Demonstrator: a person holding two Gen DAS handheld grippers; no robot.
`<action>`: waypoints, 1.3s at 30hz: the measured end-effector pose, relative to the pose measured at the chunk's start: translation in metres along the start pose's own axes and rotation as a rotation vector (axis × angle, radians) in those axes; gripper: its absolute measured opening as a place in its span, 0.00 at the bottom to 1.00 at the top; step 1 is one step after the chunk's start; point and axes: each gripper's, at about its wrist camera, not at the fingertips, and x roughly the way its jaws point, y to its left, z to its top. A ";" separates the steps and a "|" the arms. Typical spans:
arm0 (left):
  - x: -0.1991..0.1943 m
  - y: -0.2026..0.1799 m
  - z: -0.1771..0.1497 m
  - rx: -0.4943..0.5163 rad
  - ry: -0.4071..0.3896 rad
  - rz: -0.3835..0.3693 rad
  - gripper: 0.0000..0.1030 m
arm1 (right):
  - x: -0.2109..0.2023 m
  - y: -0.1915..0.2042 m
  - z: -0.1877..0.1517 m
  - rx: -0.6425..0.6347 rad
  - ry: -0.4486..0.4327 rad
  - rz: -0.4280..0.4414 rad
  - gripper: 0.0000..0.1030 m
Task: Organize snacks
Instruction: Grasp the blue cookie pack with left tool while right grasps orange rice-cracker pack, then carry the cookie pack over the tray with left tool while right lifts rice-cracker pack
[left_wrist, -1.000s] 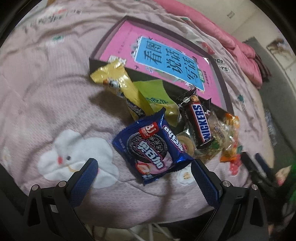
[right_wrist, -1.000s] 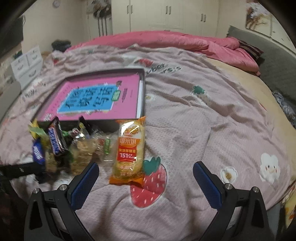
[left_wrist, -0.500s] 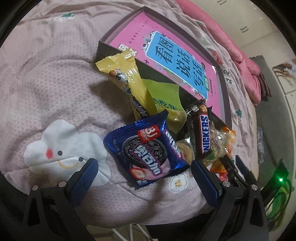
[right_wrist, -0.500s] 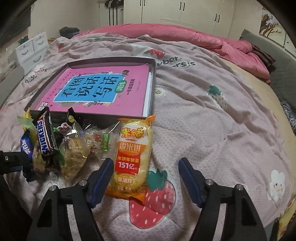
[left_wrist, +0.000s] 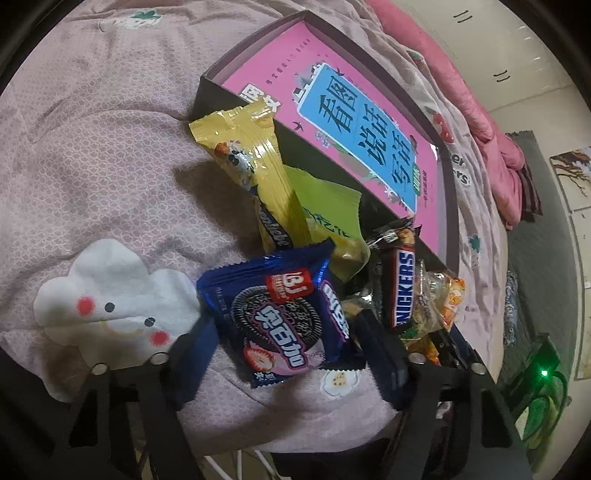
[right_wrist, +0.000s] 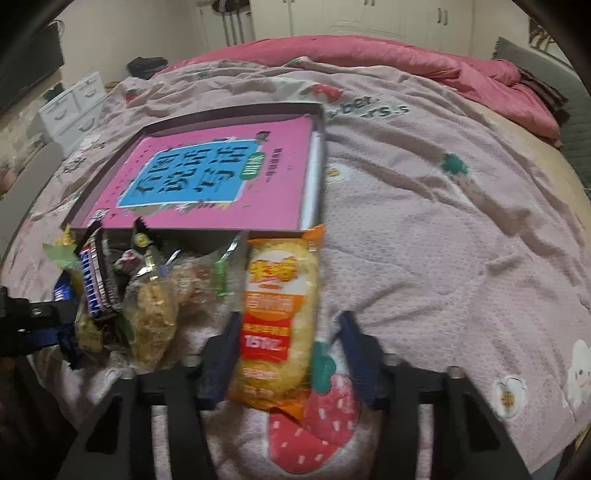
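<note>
Closing both grippers at once, I start the pick-up step of sorting the snacks heaped on the bed. My left gripper (left_wrist: 284, 354) has its jaws narrowing around the blue Oreo packet (left_wrist: 284, 314), which lies at the near end of the pile; the pads look close to its edges, though I cannot tell that they press yet. My right gripper (right_wrist: 291, 354) is closing too, its left pad against the orange rice-cracker packet (right_wrist: 279, 314), the right pad apparently still just clear of it. The Snickers bar (left_wrist: 402, 288), a yellow wafer bar (left_wrist: 258, 173) and small clear-wrapped treats sit between the two packets, leaning on the dark box (right_wrist: 317, 110) that holds a pink workbook (right_wrist: 221, 177). Next, I judge, both grips must firm up before lifting, without crushing the crackers. The surface is a soft pink quilt (right_wrist: 443, 240) printed with strawberries and clouds; white wardrobes and a drawer unit (right_wrist: 70, 107) stand beyond.
</note>
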 end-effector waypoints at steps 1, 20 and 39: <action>0.001 0.000 0.000 0.003 0.001 -0.002 0.67 | -0.001 0.002 0.000 -0.008 -0.004 0.012 0.35; -0.013 -0.004 -0.011 0.126 -0.010 -0.004 0.55 | -0.037 -0.015 -0.003 0.100 -0.130 0.076 0.34; -0.081 -0.033 -0.008 0.336 -0.258 0.045 0.55 | -0.069 -0.016 0.004 0.153 -0.284 0.169 0.34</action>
